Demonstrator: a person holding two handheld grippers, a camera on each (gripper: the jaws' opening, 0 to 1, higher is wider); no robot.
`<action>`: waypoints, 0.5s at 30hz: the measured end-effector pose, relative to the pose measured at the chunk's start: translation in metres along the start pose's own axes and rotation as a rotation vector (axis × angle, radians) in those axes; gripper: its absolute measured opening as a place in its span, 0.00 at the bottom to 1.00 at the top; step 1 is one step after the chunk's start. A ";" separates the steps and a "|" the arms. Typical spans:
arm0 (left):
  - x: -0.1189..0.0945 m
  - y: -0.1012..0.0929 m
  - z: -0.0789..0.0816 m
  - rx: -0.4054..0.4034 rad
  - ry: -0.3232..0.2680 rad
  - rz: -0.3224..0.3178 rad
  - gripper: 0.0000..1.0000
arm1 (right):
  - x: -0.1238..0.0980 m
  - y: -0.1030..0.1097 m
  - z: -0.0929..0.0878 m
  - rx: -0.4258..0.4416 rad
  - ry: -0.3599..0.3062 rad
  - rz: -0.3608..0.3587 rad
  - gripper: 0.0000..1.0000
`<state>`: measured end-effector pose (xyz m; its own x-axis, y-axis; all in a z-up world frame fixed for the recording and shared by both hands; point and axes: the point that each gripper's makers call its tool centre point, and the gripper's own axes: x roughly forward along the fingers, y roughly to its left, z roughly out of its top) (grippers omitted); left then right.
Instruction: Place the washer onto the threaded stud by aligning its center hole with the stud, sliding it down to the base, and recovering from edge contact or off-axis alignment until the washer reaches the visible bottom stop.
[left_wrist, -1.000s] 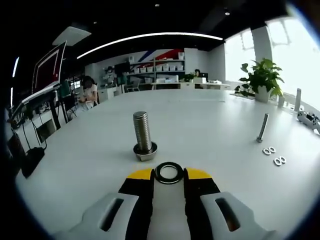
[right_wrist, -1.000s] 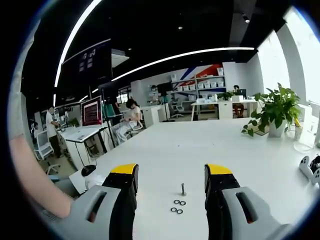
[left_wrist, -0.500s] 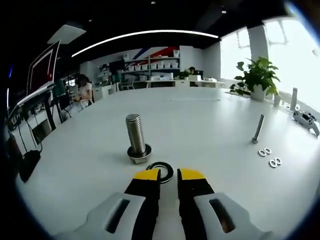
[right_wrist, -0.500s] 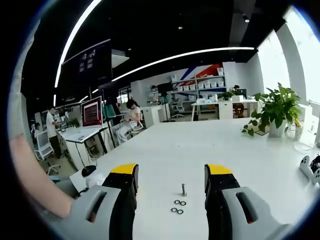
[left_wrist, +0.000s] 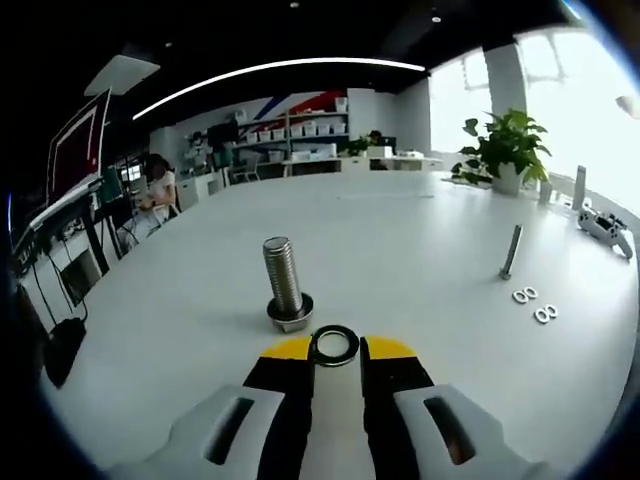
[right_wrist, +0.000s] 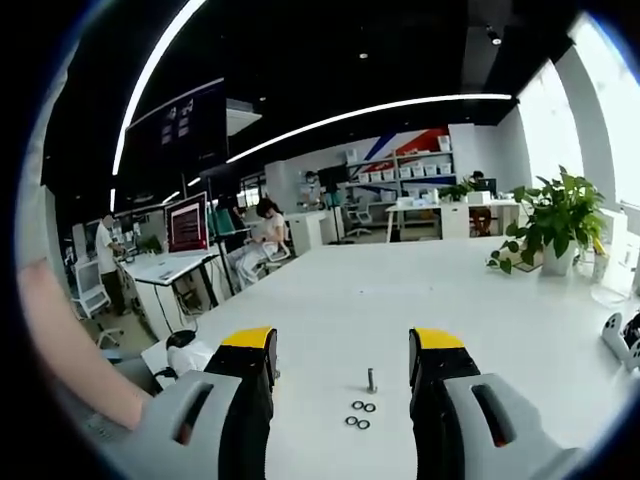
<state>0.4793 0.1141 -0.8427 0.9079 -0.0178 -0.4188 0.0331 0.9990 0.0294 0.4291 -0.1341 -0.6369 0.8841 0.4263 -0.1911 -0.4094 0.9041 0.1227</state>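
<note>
A thick threaded stud (left_wrist: 284, 278) stands upright on its hex head on the white table (left_wrist: 400, 230) in the left gripper view. My left gripper (left_wrist: 337, 348) sits just in front of it, slightly to its right. A dark ring washer (left_wrist: 335, 346) lies flat between the yellow fingertips (left_wrist: 284, 348), whose jaws touch its two edges. The washer is a short way from the stud's base and off its axis. In the right gripper view my right gripper (right_wrist: 343, 342) hangs open above the table with nothing between its fingers.
A thin bolt (left_wrist: 511, 252) and small spare washers (left_wrist: 534, 304) lie to the right, with a white controller (left_wrist: 606, 226) and a potted plant (left_wrist: 505, 150) beyond. The right gripper view shows a small bolt (right_wrist: 371, 380), several washers (right_wrist: 357, 413), and people at desks at far left.
Half a second ago the left jaws were nearly together with the washer lying just ahead of them; now they stand wider with the washer between the tips. The right gripper has not moved.
</note>
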 end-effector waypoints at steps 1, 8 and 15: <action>0.001 0.002 -0.002 -0.007 0.008 -0.005 0.18 | 0.000 0.000 0.000 -0.001 0.001 0.001 0.56; 0.000 0.012 -0.008 0.011 0.022 -0.021 0.20 | 0.000 -0.002 -0.001 -0.002 0.005 -0.009 0.56; 0.002 0.004 -0.006 0.003 0.006 -0.046 0.22 | -0.001 -0.004 -0.001 -0.007 0.005 -0.016 0.56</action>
<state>0.4784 0.1186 -0.8489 0.9027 -0.0636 -0.4255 0.0762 0.9970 0.0127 0.4300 -0.1380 -0.6378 0.8894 0.4119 -0.1984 -0.3967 0.9109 0.1130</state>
